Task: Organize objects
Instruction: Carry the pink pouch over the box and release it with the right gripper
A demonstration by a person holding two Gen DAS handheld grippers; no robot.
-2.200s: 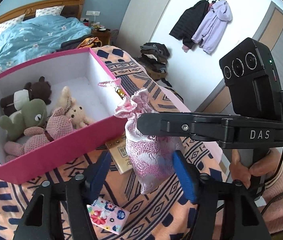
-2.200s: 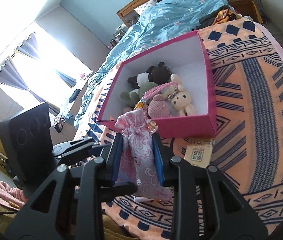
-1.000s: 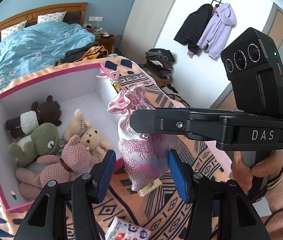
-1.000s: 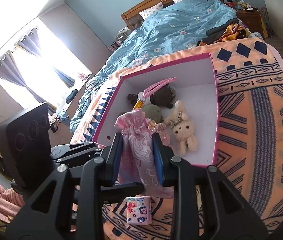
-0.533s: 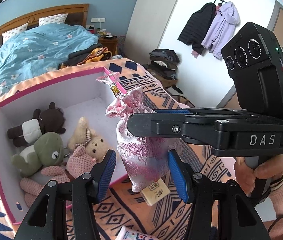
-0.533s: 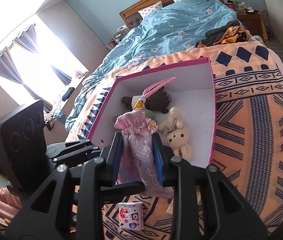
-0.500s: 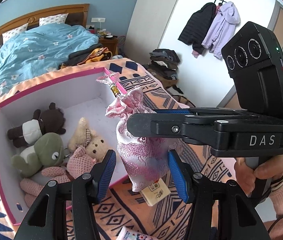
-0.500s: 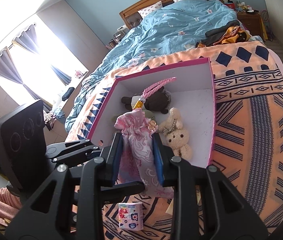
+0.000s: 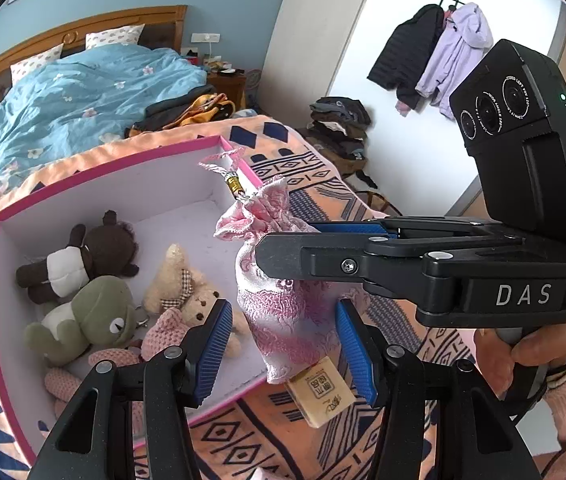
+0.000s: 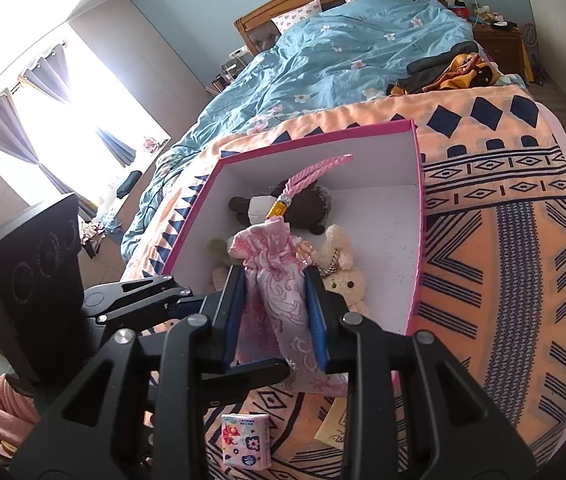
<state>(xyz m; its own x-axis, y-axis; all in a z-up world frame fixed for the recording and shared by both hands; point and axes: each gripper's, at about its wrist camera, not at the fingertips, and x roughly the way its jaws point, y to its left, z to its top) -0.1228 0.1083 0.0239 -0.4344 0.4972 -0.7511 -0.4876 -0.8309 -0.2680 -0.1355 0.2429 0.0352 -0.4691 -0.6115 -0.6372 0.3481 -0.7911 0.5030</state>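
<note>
My right gripper [image 10: 276,314] is shut on a pink brocade drawstring pouch [image 10: 279,300] with a pink tassel, held in the air over the near wall of the pink box [image 10: 419,208]. In the left wrist view the pouch [image 9: 283,304] hangs from the right gripper [image 9: 279,256]. My left gripper [image 9: 283,340] is open, its blue pads on either side of the pouch's lower part without touching it. Inside the box [image 9: 103,184] lie a brown bear [image 9: 83,252], a green frog [image 9: 87,320], a cream bunny [image 9: 187,288] and a pink knitted toy [image 9: 163,332].
A tan packet [image 9: 319,394] lies on the patterned orange blanket [image 10: 503,260] just outside the box. A floral tissue pack [image 10: 245,440] lies on the blanket near me. Blue bedding and piled clothes lie beyond the box. Coats hang on the wall at right.
Both grippers have risen and moved toward the box, carrying the pouch from beside its outer wall to over its near edge. The right grip has stayed shut and the left has stayed open.
</note>
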